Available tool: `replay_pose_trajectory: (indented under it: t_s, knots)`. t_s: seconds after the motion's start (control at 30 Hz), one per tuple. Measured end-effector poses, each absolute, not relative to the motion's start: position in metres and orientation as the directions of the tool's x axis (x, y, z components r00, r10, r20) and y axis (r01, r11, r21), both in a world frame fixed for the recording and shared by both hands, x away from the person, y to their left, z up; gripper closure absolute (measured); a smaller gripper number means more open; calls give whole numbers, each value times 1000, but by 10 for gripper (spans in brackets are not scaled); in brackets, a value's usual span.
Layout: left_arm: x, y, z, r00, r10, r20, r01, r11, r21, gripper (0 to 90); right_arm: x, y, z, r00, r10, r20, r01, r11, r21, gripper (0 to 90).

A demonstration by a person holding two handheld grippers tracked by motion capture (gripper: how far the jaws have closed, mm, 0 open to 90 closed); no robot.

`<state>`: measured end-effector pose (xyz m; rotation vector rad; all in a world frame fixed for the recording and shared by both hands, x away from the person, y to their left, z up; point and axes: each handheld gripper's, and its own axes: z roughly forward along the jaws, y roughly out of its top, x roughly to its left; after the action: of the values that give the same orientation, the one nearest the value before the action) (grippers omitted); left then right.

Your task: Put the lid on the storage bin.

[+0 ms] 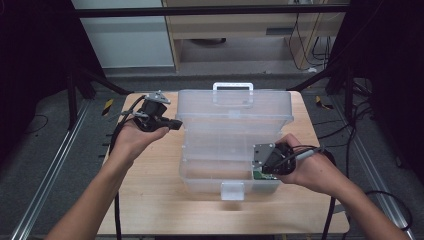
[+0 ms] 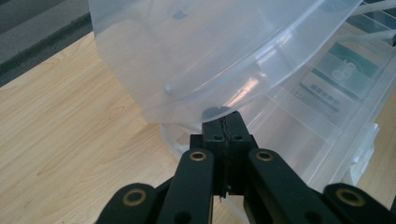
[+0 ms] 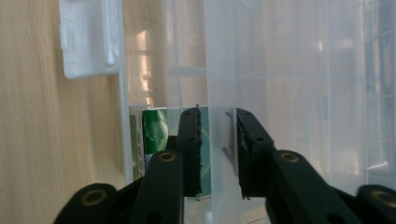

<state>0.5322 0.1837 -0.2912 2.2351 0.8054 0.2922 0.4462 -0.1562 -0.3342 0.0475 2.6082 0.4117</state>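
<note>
- A clear plastic storage box (image 1: 220,175) with a white front latch (image 1: 232,190) sits on the pale wooden bench (image 1: 150,195). Its clear hinged lid (image 1: 235,107) stands raised at the far side, carry handle (image 1: 233,86) uppermost.
- The left tool (image 1: 172,123) is held at the lid's left edge, probably to steady the lid or keep it from dropping while the other hand works at the base.
- In the left gripper view, the left tool's jaws are pressed together with no gap. The lid's rounded corner hangs directly ahead of the tips. Whether a thin lip is pinched between them cannot be told; they look simply closed.
- The right tool (image 3: 215,154) sits at the base's right front corner, apparently to hold the box in place.
- Its jaws stand partly apart and straddle the box's clear wall, one jaw inside and one outside. A gap shows on either side of the wall, so it seems not yet clamped.
- Just beyond the inner jaw, a green-printed packet (image 3: 154,130) lies in the box's bottom corner.
</note>
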Motion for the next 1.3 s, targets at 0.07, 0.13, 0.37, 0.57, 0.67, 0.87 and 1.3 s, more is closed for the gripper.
replay_pose_trajectory:
  t_s: [0.07,0.13,0.37,0.57,0.67,0.87,1.3]
  knots:
    - [530,184,-293,780,625,-32,460,-538,706,900,444,-158,-334,-875,128,-466,-31,947,318,670]
    - [527,185,-294,783,621,-31,456,-540,707,900,441,-161,-333,-874,161,-460,-12,936,351,622]
    - [518,186,-301,792,610,-33,449,-544,709,900,428,-173,-330,-851,256,-459,34,898,440,443]
    - [508,188,-311,796,604,-37,445,-544,712,900,417,-185,-329,-828,336,-449,86,868,489,300]
    - [504,188,-315,800,599,-37,441,-546,713,900,410,-192,-329,-814,370,-448,110,856,506,269]
    - [497,188,-323,803,596,-22,428,-550,717,900,398,-207,-331,-788,434,-435,163,830,534,239]
    - [487,189,-337,799,601,2,411,-549,728,900,386,-244,-345,-723,552,-415,271,780,564,226]
